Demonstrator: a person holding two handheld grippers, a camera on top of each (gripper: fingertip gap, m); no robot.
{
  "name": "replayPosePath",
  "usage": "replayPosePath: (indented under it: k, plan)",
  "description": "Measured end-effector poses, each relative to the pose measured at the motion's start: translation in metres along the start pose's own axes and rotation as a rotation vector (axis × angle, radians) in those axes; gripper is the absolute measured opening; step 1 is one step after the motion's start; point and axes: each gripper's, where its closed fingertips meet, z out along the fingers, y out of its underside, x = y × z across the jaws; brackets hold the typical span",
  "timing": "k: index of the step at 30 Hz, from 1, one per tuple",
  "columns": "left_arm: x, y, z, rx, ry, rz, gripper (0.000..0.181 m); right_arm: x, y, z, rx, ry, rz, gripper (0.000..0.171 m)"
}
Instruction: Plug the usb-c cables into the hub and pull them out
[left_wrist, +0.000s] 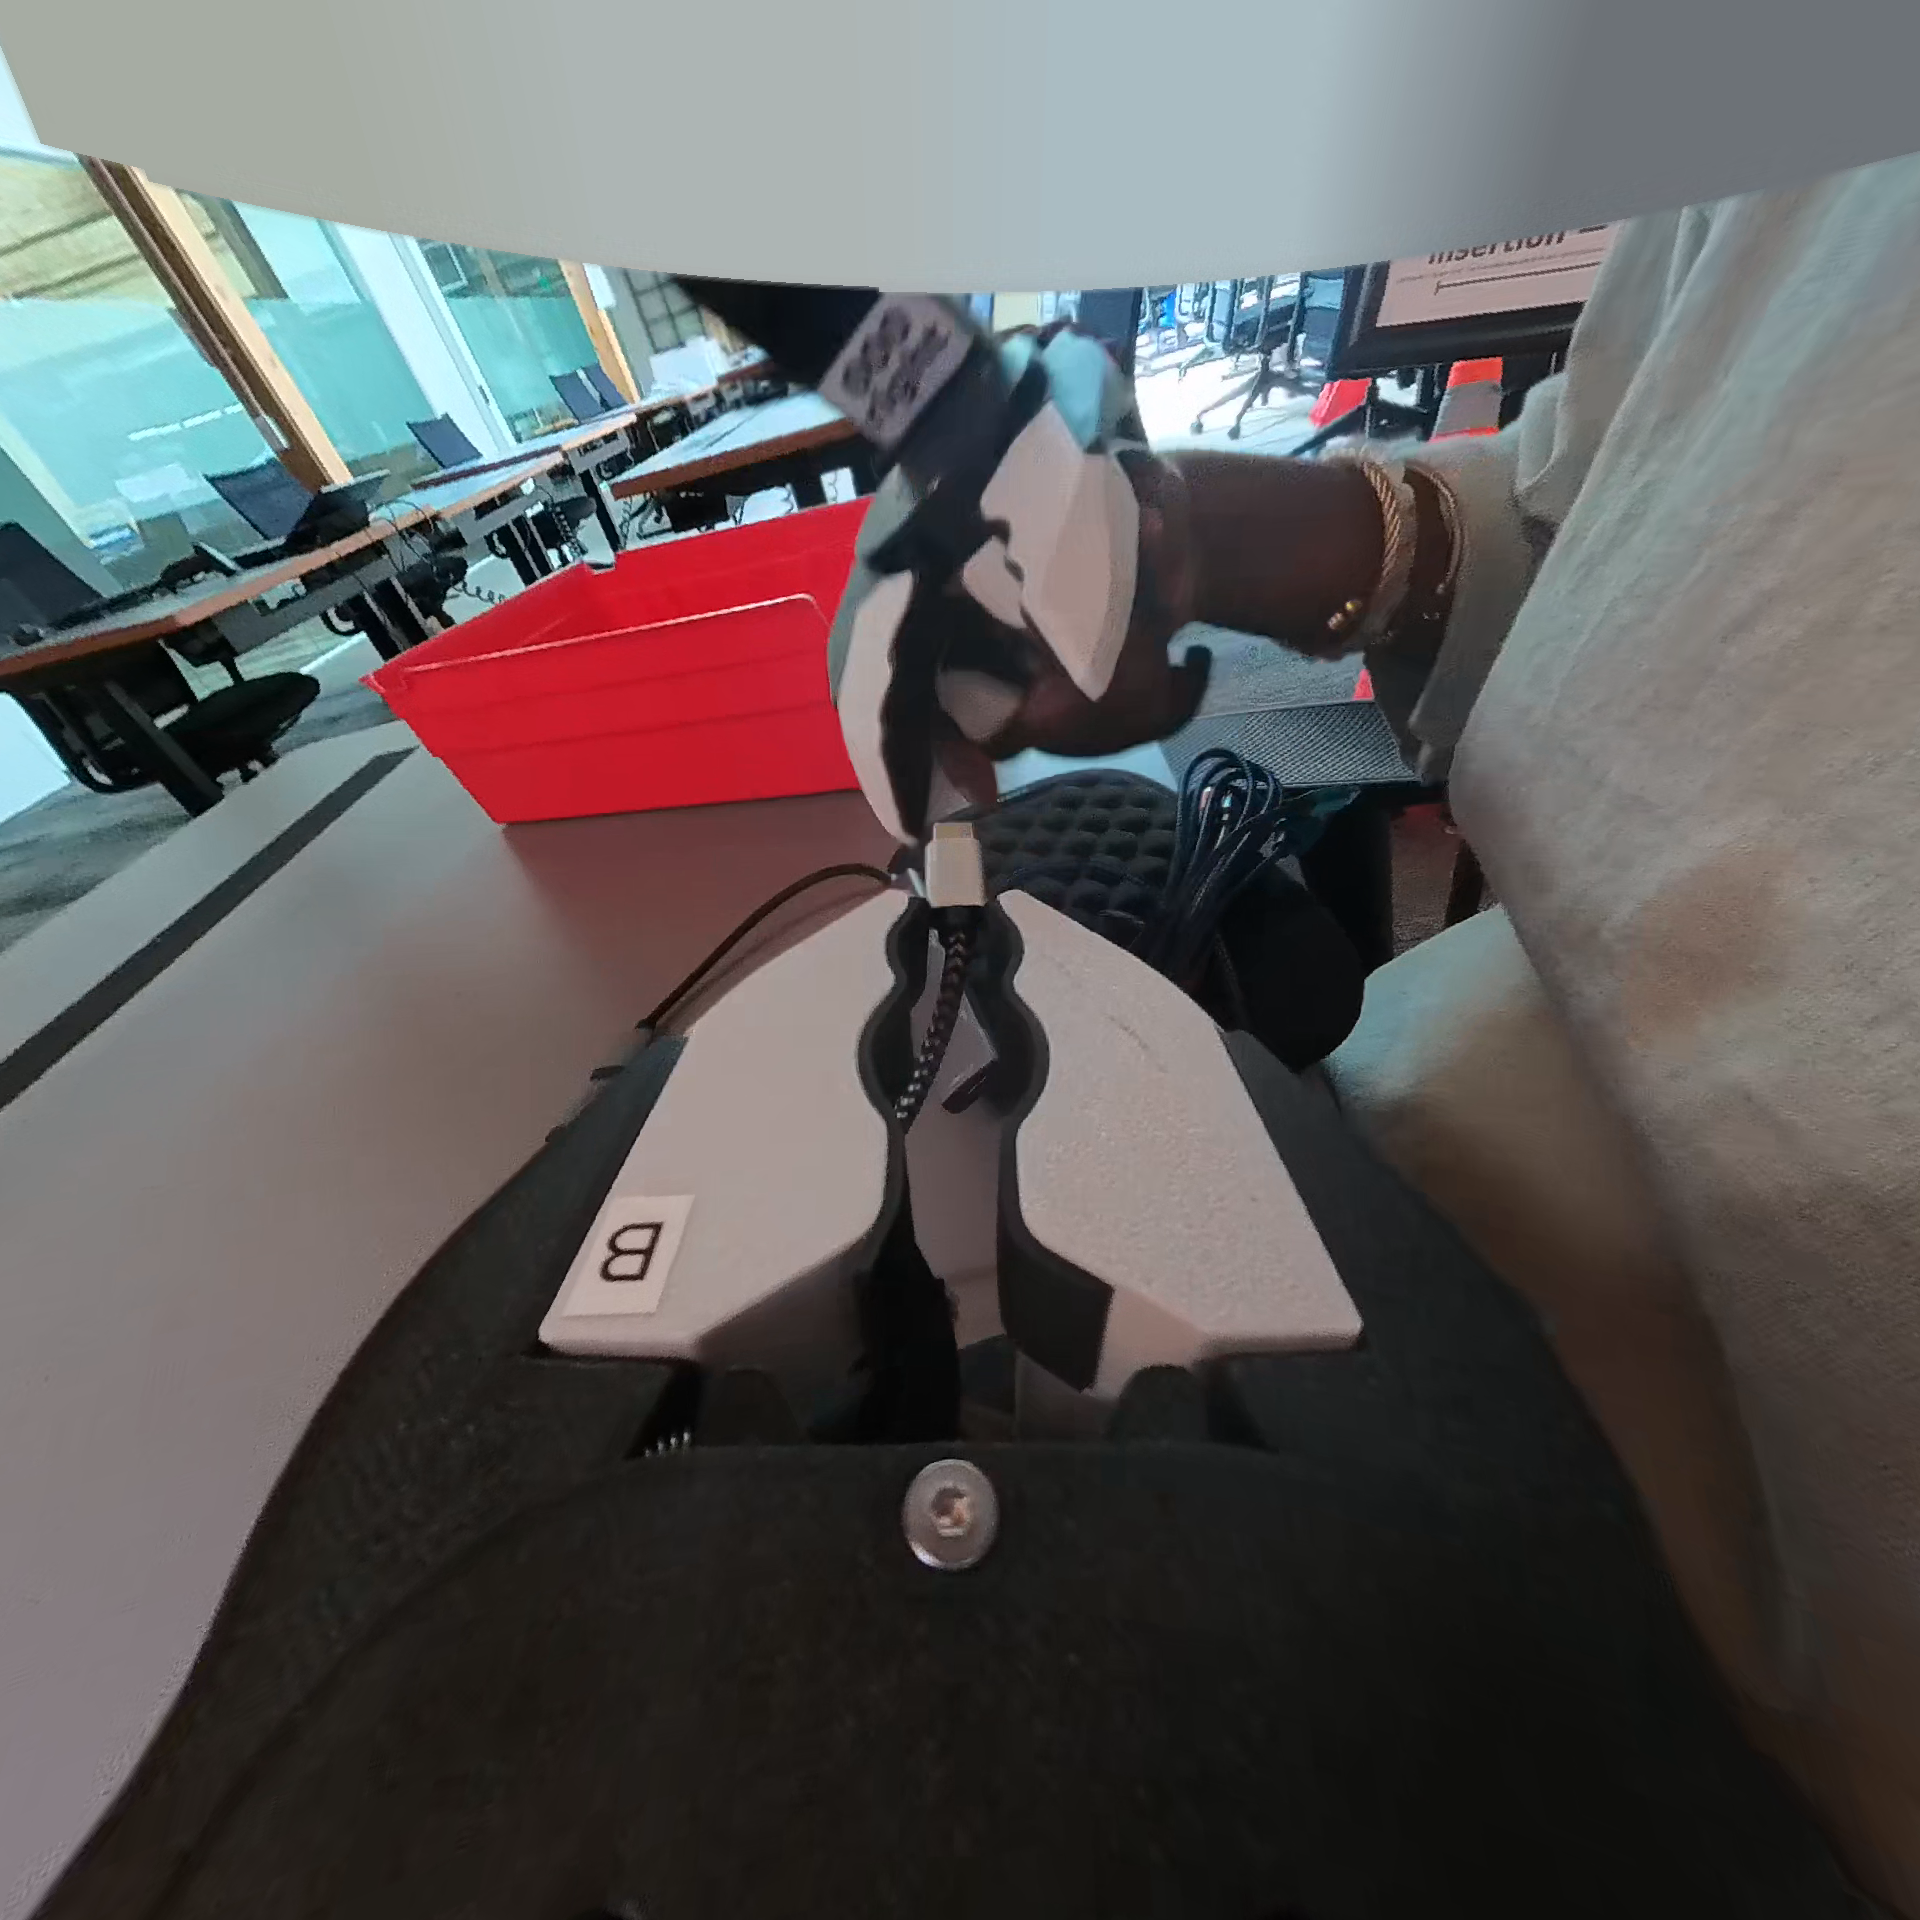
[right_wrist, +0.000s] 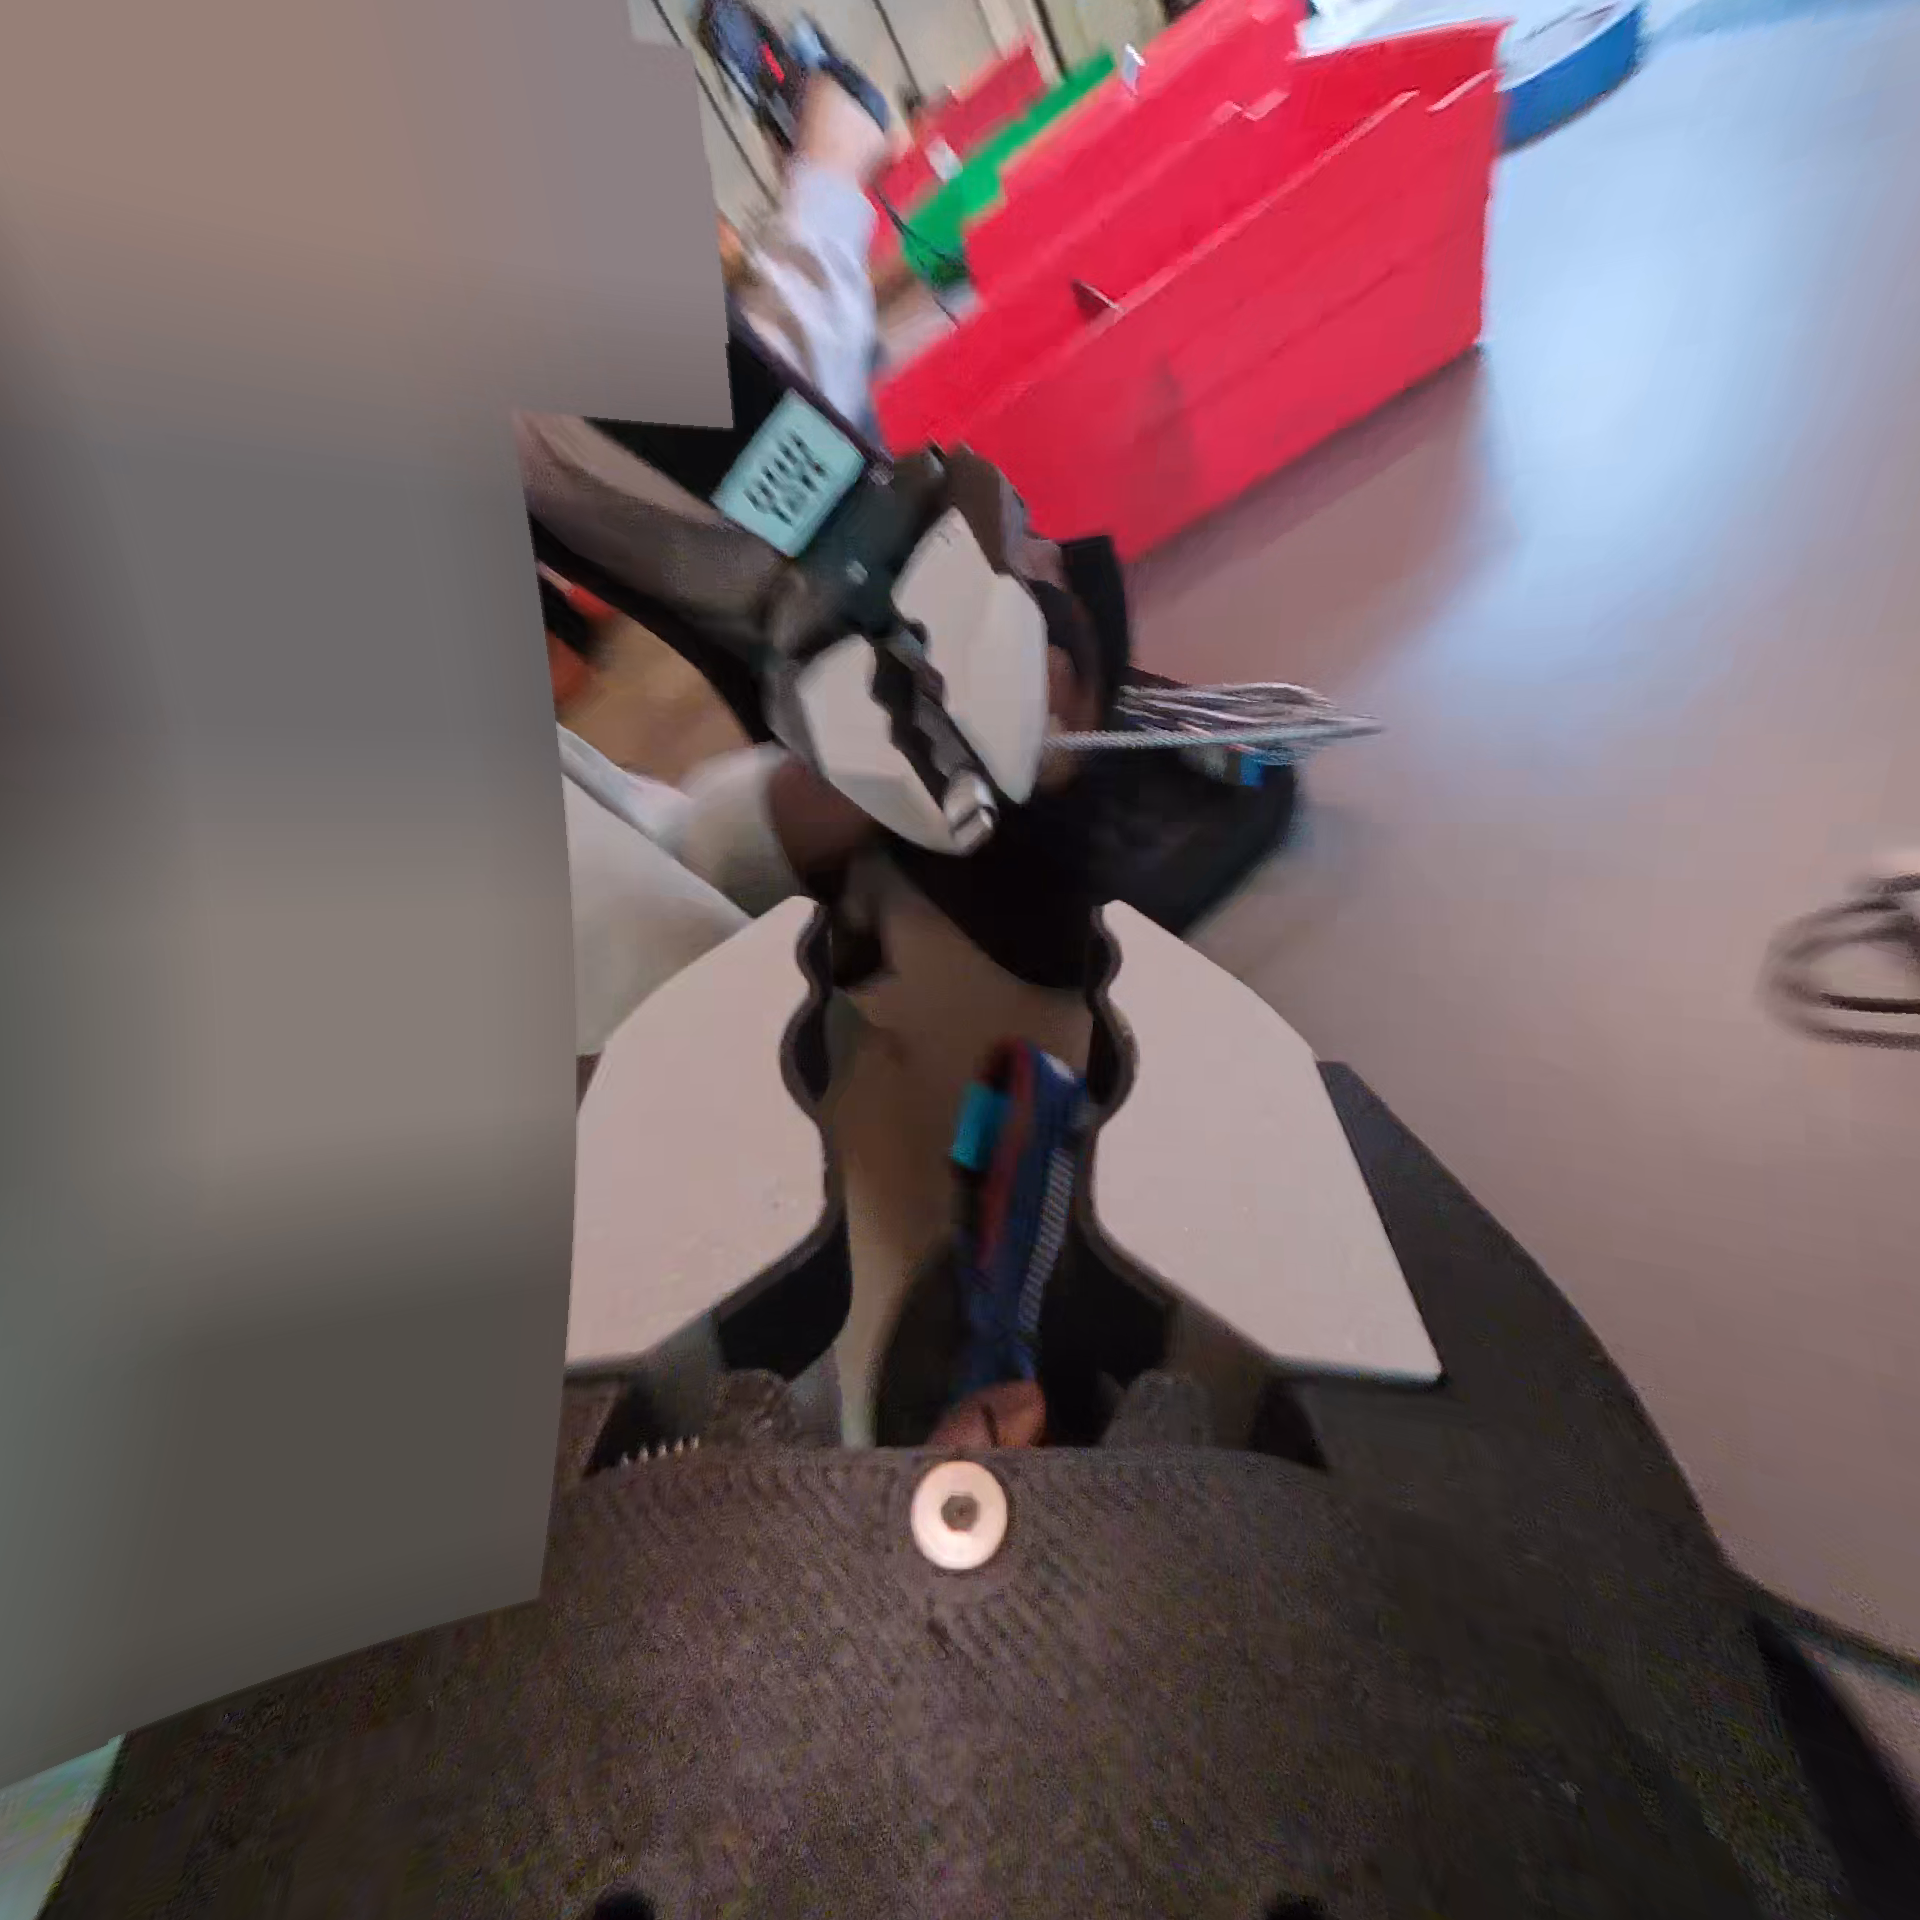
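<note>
A red bin (left_wrist: 644, 707) sits far left on the grey worktop (left_wrist: 260, 1091). The left gripper (left_wrist: 951, 914) is closed narrow on a braided usb-c cable (left_wrist: 940, 997), its silver plug (left_wrist: 956, 857) jutting past the tips. Just above, the right gripper (right_wrist: 961, 925) stands wide and holds nothing. A coiled cable bundle (left_wrist: 1226, 821) lies to the right.

bin (left_wrist: 644, 717) on table (left_wrist: 312, 1039), behind left gripper (left_wrist: 951, 909) | cable bundle (left_wrist: 1226, 831) right of bin
</note>
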Motion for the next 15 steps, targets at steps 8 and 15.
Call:
replayPosePath:
  k: [8,15]
  plan:
    - [-0.008,0.018,0.005,-0.128,-0.038,-0.052,0.011,0.049,0.035,-0.018,-0.471,0.137,-0.392,0.045]
    - [-0.009,0.024,0.002,-0.162,-0.014,-0.137,0.01,0.074,0.066,0.002,-0.782,-0.094,-0.346,0.038]
